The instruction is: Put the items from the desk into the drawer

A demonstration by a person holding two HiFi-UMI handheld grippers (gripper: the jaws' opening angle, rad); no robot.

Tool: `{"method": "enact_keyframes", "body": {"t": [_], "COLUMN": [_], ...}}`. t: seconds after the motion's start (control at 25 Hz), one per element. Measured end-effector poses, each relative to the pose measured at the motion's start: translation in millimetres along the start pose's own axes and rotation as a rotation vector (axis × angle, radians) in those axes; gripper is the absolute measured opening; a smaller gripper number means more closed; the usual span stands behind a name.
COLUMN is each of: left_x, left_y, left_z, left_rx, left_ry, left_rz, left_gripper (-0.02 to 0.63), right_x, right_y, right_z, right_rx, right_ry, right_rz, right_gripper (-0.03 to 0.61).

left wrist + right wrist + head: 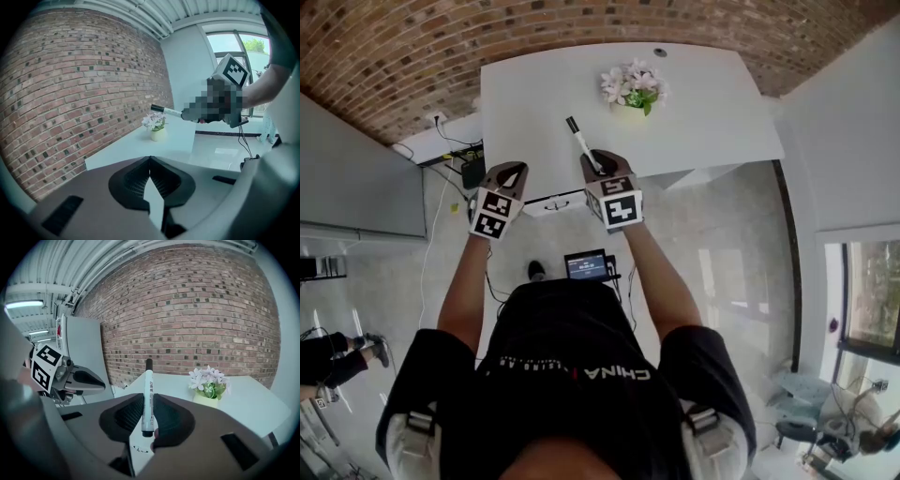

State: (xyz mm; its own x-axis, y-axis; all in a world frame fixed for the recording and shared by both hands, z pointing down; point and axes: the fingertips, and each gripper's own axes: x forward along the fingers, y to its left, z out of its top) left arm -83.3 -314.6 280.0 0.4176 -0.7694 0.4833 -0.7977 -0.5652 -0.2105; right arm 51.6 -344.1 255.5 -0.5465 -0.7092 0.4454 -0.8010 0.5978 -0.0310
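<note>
**Inspector:** What is recorded nearest, at the lower centre of the head view?

**Assessor:** Two forearms are seen reaching up the frame, and a gripper is held in each hand. The left gripper (150, 158) is found with its jaws brought together at the tips, and nothing is held between them. The right gripper (148, 398) is found partly closed, with its pads clamped on a white pen (148, 380). The pen is gripped near its lower end, and its black cap is pointed away towards the wall.

**Inspector:** Where is the pen placed against the furniture?

**Assessor:** At mid-frame in the head view it is seen over the near edge of the white desk (694, 103). Just to its lower left, a drawer front (553, 201) with a dark handle is noted under that edge. Whether the drawer is open cannot be told. Further up the frame a flower pot (633, 89) is seen standing on the desk, with a brick wall (441, 47) beyond.

**Inspector:** What is advised for the step in hand?

**Assessor:** The step is judged to be the transfer of the pen into the drawer.
- The handle is best taken by the empty left gripper, and the drawer drawn well out.
- The clamp should be kept firm until the pen is over the cavity, since the long free end could catch the desk edge.
- The pen should be lowered level and released close to the drawer floor, so that rolling or bouncing is avoided.
</note>
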Motion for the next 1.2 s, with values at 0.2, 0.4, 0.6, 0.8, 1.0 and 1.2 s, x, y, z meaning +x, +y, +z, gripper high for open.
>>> {"method": "enact_keyframes", "body": {"t": [0.2,0.4,0.6,0.8,1.0,1.2], "left_x": [-8,-13,-18,-21,-33,-47], "left_y": [-5,-16,-23,-34,-52,-66], "left_z": [2,-3,-6,-7,-23,-53], "left_rx": [0.002,-0.004,-0.012,-0.023,-0.057,-0.092], "left_ry": [0.004,0.012,0.024,0.042,0.076,0.12], "left_rz": [0.014,0.016,0.024,0.04,0.063,0.064], "left_gripper": [0.012,0.012,0.012,0.012,0.012,0.012], "right_x": [-6,-8,-10,-17,-23,-25], "right_y": [8,14,17,14,21,36], "right_z": [8,-1,-9,-19,-35,-60], "right_rx": [-0.022,-0.027,-0.03,-0.026,-0.035,-0.031], "right_ry": [-0.011,-0.002,0.01,0.032,0.058,0.095], "right_rz": [0.031,0.06,0.096,0.138,0.2,0.234], "right_gripper": [0.075,0.075,0.075,0.075,0.075,0.075]}}
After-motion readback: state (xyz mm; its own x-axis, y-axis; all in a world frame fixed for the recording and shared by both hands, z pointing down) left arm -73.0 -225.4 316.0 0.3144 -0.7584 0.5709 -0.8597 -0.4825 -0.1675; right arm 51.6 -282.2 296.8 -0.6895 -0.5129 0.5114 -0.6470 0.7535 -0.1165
